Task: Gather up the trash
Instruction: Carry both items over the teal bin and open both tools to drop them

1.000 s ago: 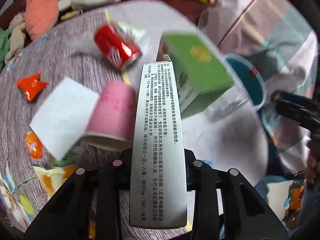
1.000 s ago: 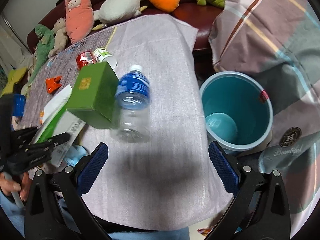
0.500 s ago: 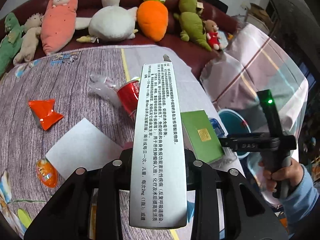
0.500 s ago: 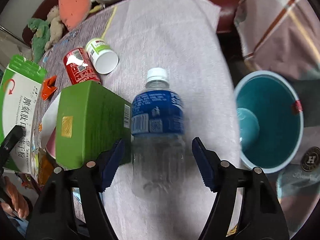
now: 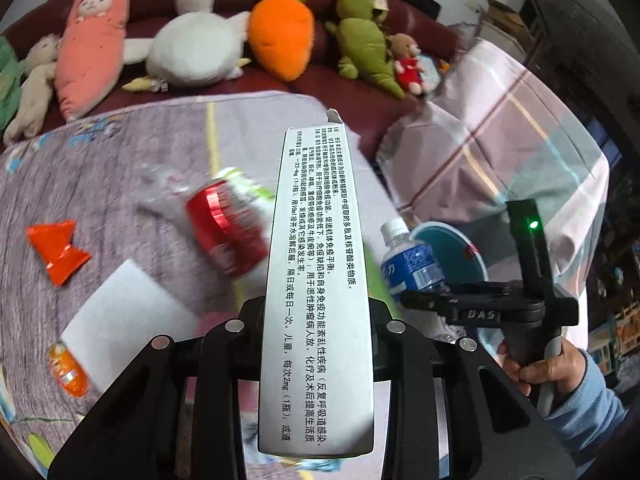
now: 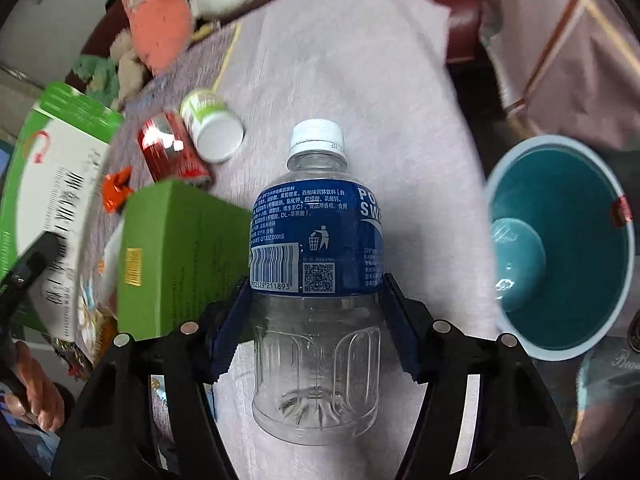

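**Bottle and box in the jaws**

The cloth-covered table is cut off at the view's edges. The round teal bin stands beside it, its far side out of view. The left gripper is clamped on a flat printed cardboard box, which hides much of the blurred red can. The right gripper has just been closing, blue pads against the clear ribbed plastic bottle standing upright beside a green box
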### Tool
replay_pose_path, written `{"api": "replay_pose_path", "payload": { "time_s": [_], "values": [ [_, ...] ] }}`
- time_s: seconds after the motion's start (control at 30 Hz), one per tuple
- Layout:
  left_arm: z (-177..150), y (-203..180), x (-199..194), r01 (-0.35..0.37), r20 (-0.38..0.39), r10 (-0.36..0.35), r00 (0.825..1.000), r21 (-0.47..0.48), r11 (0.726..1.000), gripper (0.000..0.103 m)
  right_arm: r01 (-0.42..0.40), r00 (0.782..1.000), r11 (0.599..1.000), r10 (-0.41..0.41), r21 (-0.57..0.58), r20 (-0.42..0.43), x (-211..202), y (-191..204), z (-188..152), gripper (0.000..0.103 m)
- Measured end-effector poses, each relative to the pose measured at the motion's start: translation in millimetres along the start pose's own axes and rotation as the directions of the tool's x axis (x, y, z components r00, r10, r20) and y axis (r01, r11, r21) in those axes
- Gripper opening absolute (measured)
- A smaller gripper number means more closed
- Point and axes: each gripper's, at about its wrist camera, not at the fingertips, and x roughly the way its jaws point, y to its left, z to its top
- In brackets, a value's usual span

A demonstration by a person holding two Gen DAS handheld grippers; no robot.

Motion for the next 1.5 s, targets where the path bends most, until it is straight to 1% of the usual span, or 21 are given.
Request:
{"api": "replay_pose_path", "payload": {
  "time_s": [0.1, 0.17, 0.23, 0.3, 0.37, 0.47, 0.6, 0.7, 0.83, 0.9, 0.97, 1.0, 1.23, 1.3, 1.5],
  "values": [
    [8, -31, 9, 0.029, -0.013, -0.028, 1.000, 0.055, 0.998, 0.032, 0.023, 0.997, 0.999, -0.026, 0.037, 0.068, -32, -28, -1, 0.062],
    [12, -59, 18, 0.053, -0.030, -0.050, 0.998, 0.104, 0.993, 0.032, 0.043, 0.993, 0.997, -0.050, 0.070, 0.103, -51, -51, -4, 0.062],
    [15, -88, 33, 0.088, -0.065, -0.079, 0.995, 0.141, 0.986, 0.032, 0.068, 0.987, 0.991, -0.084, 0.115, 0.138, -74, -79, -9, 0.062],
    [15, -109, 47, 0.111, -0.094, -0.097, 0.991, 0.164, 0.980, 0.032, 0.093, 0.980, 0.983, -0.119, 0.157, 0.161, -90, -107, -12, 0.062],
    [14, -137, 67, 0.135, -0.135, -0.111, 0.985, 0.189, 0.973, 0.032, 0.107, 0.975, 0.976, -0.140, 0.192, 0.173, -99, -127, -15, 0.062],
    [14, -172, 103, 0.146, -0.197, -0.102, 0.975, 0.226, 0.963, 0.032, 0.124, 0.967, 0.961, -0.173, 0.246, 0.188, -112, -162, -23, 0.062],
    [8, -213, 146, 0.170, -0.270, -0.097, 0.958, 0.261, 0.950, 0.032, 0.125, 0.961, 0.950, -0.188, 0.286, 0.203, -116, -188, -26, 0.062],
    [3, -233, 185, 0.175, -0.327, -0.081, 0.942, 0.270, 0.947, 0.033, 0.120, 0.964, 0.943, -0.186, 0.309, 0.193, -112, -204, -28, 0.062],
    [0, -243, 223, 0.140, -0.362, -0.028, 0.932, 0.286, 0.948, 0.038, 0.111, 0.969, 0.939, -0.174, 0.325, 0.173, -101, -219, -25, 0.062],
    [-1, -243, 235, 0.114, -0.372, 0.004, 0.928, 0.295, 0.949, 0.054, 0.109, 0.972, 0.939, -0.169, 0.327, 0.161, -95, -224, -23, 0.062],
    [-1, -242, 240, 0.098, -0.366, 0.018, 0.930, 0.297, 0.950, 0.059, 0.109, 0.975, 0.938, -0.165, 0.328, 0.149, -89, -227, -21, 0.062],
    [-2, -242, 240, 0.096, -0.363, 0.020, 0.932, 0.300, 0.949, 0.062, 0.106, 0.976, 0.938, -0.162, 0.329, 0.146, -88, -230, -22, 0.062],
    [-2, -233, 236, 0.074, -0.337, 0.035, 0.941, 0.305, 0.950, 0.066, 0.101, 0.980, 0.938, -0.151, 0.330, 0.128, -73, -234, -19, 0.062],
    [-3, -230, 232, 0.072, -0.327, 0.032, 0.945, 0.301, 0.951, 0.073, 0.101, 0.982, 0.938, -0.148, 0.332, 0.119, -69, -235, -19, 0.062],
    [2, -223, 213, 0.073, -0.277, 0.008, 0.961, 0.282, 0.957, 0.083, 0.108, 0.986, 0.941, -0.143, 0.321, 0.089, -56, -234, -14, 0.062]
  ]
}}
